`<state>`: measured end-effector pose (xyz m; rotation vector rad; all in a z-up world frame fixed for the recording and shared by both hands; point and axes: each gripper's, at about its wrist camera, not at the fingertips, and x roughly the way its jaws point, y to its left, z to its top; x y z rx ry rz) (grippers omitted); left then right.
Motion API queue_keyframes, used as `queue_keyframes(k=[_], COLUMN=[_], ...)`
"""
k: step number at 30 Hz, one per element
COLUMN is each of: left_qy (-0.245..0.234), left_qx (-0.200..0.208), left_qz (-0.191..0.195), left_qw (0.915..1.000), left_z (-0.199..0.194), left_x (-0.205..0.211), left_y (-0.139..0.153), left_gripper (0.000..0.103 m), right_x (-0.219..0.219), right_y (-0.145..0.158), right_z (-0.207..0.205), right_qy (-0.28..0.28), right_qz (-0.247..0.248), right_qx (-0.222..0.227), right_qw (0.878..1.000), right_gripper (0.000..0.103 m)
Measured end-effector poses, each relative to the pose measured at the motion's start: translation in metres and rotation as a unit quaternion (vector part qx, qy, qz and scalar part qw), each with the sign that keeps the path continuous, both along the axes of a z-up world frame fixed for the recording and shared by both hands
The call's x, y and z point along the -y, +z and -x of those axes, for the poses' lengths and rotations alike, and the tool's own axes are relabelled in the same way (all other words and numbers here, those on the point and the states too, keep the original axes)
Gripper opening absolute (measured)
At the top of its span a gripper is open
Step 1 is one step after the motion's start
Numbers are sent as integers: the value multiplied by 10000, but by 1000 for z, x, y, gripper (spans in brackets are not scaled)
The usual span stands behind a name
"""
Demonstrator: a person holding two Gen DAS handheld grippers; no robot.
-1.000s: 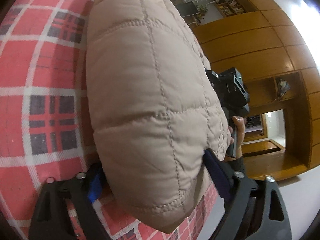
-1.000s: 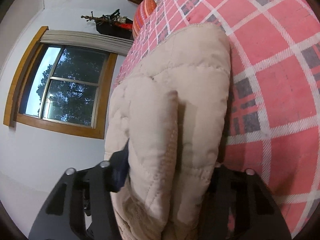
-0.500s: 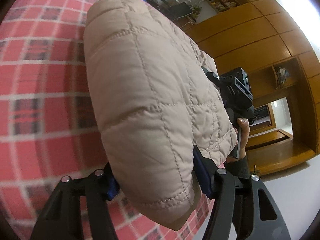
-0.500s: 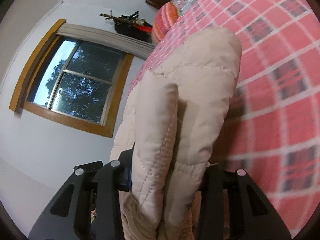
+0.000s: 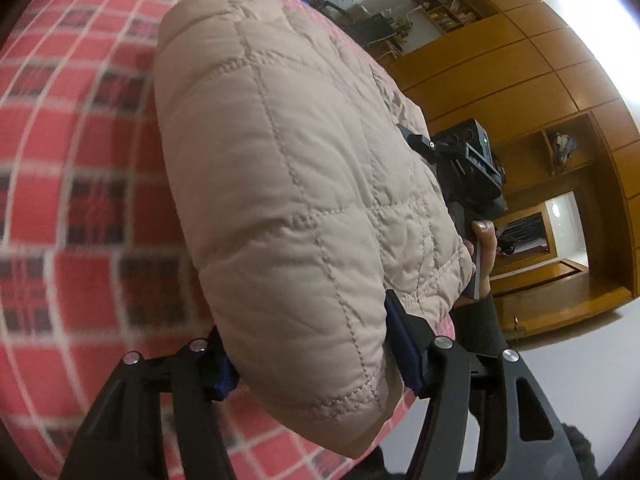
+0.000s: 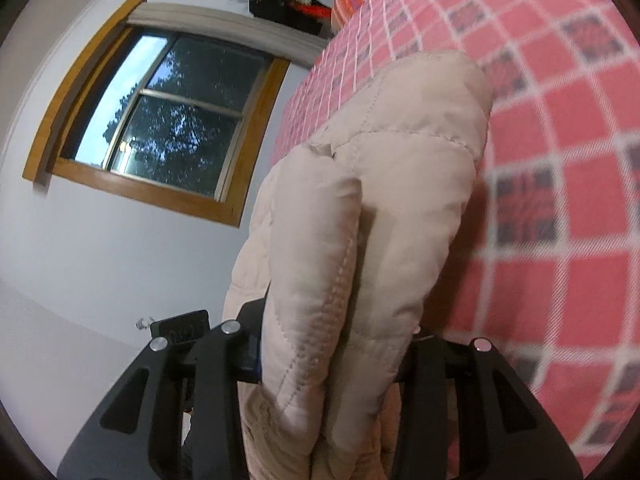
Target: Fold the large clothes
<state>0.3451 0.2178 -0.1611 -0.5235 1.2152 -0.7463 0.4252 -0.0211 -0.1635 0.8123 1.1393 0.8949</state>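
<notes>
Above plaid bed (image 5: 80,152) | both tongs (image 5: 312,356) (image 6: 332,356) clamp beige quilted jacket (image 5: 288,184) | no legible writing

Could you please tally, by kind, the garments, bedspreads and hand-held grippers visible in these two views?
Beige quilted jacket: 1
Red plaid bedspread: 1
Hand-held grippers: 2, the left hand-held gripper and the right hand-held gripper, each clamped on the jacket
Total: 4

No readable text anywhere here, honestly. No labels, brand marks, numbers or signs that I can make out in either wrist view; anything small enough to be print is just blur.
</notes>
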Motion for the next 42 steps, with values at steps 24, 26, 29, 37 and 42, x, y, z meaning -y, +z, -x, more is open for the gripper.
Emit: queue_keyframes(k=[24, 26, 29, 37, 42], left_qy=[1189, 1080, 1033, 864, 764], left_qx=[921, 949, 747, 829, 592], left_qz=[842, 892, 697, 762, 201], left_qw=[9850, 9856, 9894, 9899, 9951], left_z=[-76, -84, -104, -105, -128], left_x=[-36, -33, -19, -14, 7], left_y=[43, 40, 21, 32, 20], left_gripper=[79, 79, 79, 79, 79], right_x=[-8, -5, 0, 9, -46], right_y=[35, 35, 13, 37, 55], right_z=[27, 24, 21, 47, 80], right_qy=[-440, -524, -589, -832, 39], right_qz=[1659, 1483, 1693, 1975, 2761], right_qx=[741, 830, 772, 1304, 1787], right_qw=[9824, 9841, 9808, 9680, 9444], right_gripper=[16, 13, 12, 31, 28])
